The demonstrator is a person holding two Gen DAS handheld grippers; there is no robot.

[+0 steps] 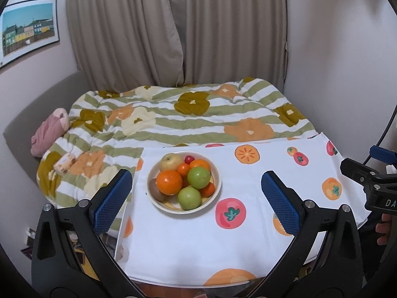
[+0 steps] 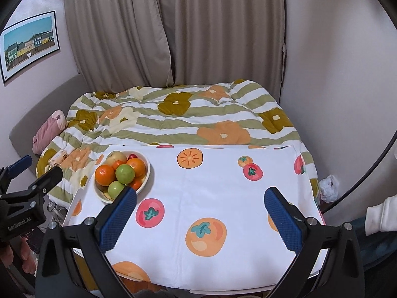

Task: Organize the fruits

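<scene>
A: How did the tools stand?
B: The left gripper and right gripper both gaped wide, holding nothing

A: And the fruit?
B: All heaped in the bowl, centre of the left view; only printed fruit on the cloth. That fit either gathering finished or sorting out yet to come

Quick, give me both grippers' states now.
Left gripper: open, holding nothing, short of the fruit bowl.
Right gripper: open, holding nothing, over the tablecloth.
</scene>
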